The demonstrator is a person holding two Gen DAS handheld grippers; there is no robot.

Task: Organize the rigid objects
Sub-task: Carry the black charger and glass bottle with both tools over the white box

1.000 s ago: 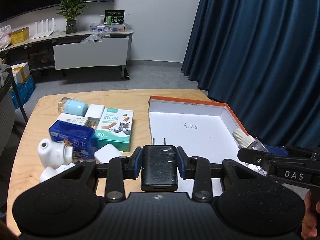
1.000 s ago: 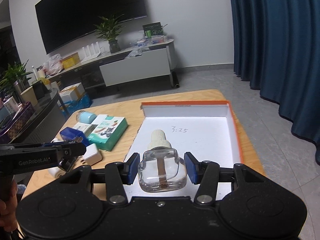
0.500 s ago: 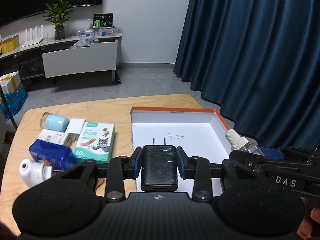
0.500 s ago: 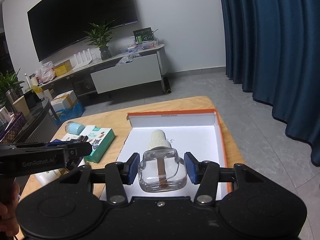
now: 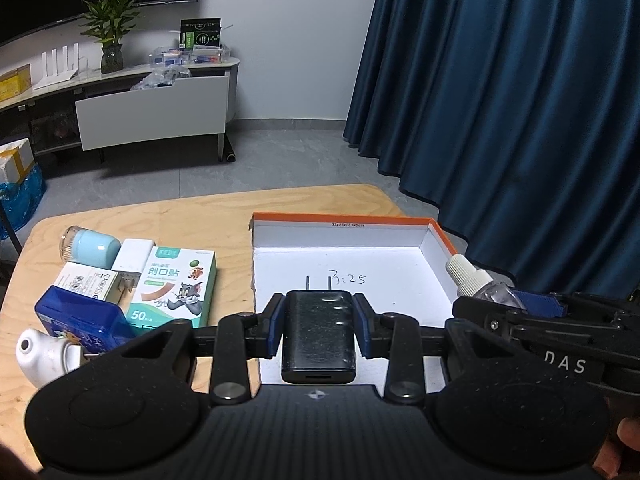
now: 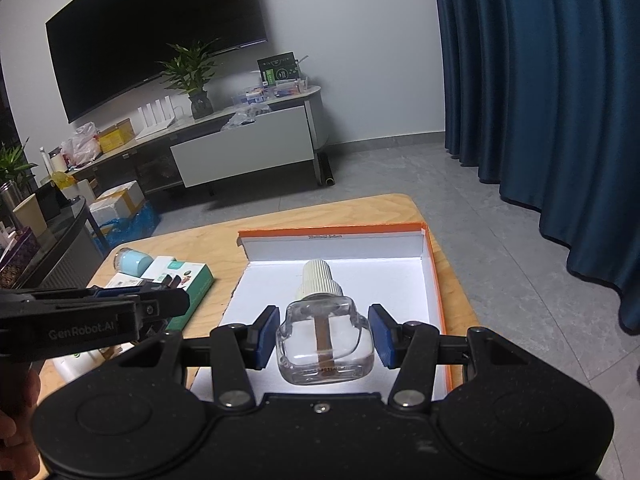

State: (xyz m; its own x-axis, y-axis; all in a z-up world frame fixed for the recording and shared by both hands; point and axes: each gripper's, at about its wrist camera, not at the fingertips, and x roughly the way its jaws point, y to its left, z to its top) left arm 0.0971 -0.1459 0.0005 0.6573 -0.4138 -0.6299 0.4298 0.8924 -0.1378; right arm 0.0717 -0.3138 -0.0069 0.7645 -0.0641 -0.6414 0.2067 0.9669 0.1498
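Orange-rimmed box (image 5: 438,232) marked "3:25", left hand-held gripper (image 5: 319,330) clamping black charger (image 5: 318,336), right hand-held gripper (image 6: 324,336) (lettered "DAS") clamping clear bottle (image 6: 325,344)

The left tool (image 5: 319,330) clamps a black charger (image 5: 319,336) (2 prongs forward) above the white tray (image 5: 400,242).

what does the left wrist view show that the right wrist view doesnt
Only the left wrist view shows the black plug-in charger gripped in the left claw, and the white rounded plastic object at the table's near edge. Only the right wrist view shows the wall-mounted black television. Both show the white orange-rimmed cardboard box and the clear glass bottle in the right claw.
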